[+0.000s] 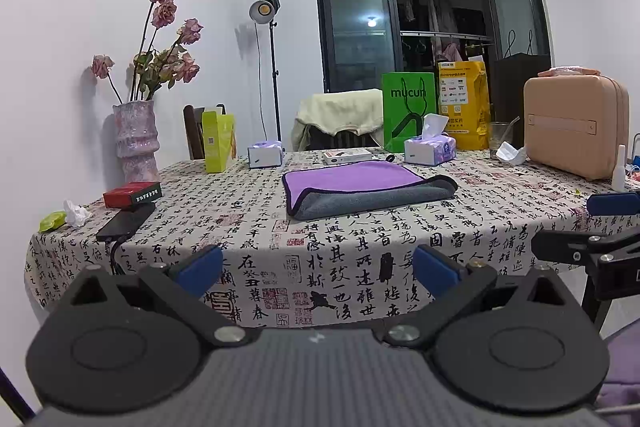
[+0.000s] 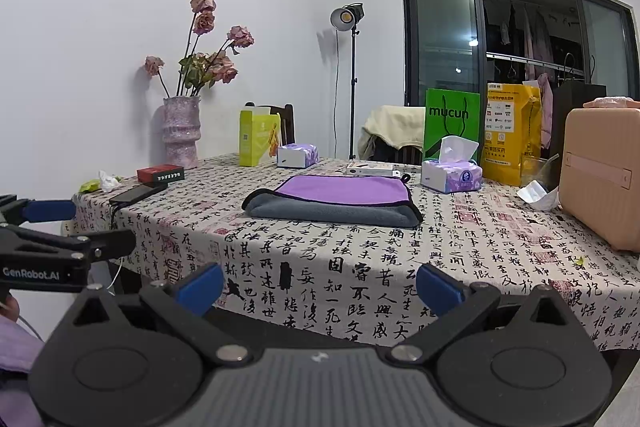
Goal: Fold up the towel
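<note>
In the left wrist view the left tongs (image 1: 318,269) hang before the near edge of the tabletop (image 1: 360,239) with their blue pads spread wide and nothing between them. The towel (image 1: 366,189) lies folded on the calligraphy-print cloth, well beyond the pads and slightly to their right, purple face up with a grey layer showing along its front and right edges. Behind it sit a small flat box (image 1: 347,155), two tissue packs (image 1: 430,149) (image 1: 265,154), a green bag (image 1: 409,111) and a yellow bag (image 1: 466,105); a vase of dried roses (image 1: 136,141) stands at the left, a peach case (image 1: 576,125) at the right. The right tongs (image 1: 612,223) enter at the right border, one blue pad above a dark finger, parted and empty. In the right wrist view the right tongs (image 2: 320,289) likewise stand wide apart and empty in front of the tabletop (image 2: 460,247), and the towel (image 2: 334,201) lies well ahead, close to their centre line, its grey fold now on the near and left side. This view shows the towel's small hanging loop (image 2: 405,179) at the far right corner more plainly, and the left tongs (image 2: 60,227) at the left border, spread open, bearing the lettering "GenRobot.AI". Only the left wrist view shows a white bottle (image 1: 619,169) beside the case.
</note>
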Motion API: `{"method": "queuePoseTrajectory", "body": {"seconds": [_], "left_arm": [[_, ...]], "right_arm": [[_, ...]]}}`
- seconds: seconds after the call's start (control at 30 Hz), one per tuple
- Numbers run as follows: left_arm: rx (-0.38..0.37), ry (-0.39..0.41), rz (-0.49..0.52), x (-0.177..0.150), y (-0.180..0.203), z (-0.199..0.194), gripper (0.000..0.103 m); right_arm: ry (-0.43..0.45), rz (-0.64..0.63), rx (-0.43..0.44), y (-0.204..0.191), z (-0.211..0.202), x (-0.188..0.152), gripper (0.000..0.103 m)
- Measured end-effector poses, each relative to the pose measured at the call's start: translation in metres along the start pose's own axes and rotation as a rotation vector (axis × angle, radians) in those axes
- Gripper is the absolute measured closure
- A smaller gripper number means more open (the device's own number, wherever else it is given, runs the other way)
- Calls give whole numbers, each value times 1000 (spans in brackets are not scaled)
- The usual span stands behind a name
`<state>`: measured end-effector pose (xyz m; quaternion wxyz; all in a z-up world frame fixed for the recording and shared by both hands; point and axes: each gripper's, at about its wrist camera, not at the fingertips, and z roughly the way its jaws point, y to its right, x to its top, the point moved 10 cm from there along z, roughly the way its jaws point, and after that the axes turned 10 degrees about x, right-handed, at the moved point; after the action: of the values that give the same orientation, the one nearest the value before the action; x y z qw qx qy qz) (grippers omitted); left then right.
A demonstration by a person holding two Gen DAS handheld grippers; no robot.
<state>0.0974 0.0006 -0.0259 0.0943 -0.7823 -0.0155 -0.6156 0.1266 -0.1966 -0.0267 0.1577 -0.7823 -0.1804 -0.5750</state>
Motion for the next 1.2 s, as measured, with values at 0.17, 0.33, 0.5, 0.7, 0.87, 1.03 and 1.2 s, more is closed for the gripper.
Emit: {"method": "queuePoseTrajectory", "body": {"seconds": [0.17,0.33,0.5,0.7,0.87,1.03,1.2], "left_arm": [[1,0,0,0,0,0,0],[1,1,0,0,0,0,0],[0,0,0,1,-1,1,0],[2,-5,-6,1,-2,2,0],[-7,-13,-15,2,-4,3,0],[-32,-24,-16,0,-3,6,0],[-40,-31,-16,-2,-3,10,0]], "right_arm": [[-1,1,1,0,0,0,0],[0,1,1,0,0,0,0],[-4,4,-1,2,2,-2,0],[-1,7,-4,6,3,-4,0],[3,19,-12,10,2,-2,0],[4,23,-9,10,1,-2,0],[4,8,-1,8,2,-1,0]]}}
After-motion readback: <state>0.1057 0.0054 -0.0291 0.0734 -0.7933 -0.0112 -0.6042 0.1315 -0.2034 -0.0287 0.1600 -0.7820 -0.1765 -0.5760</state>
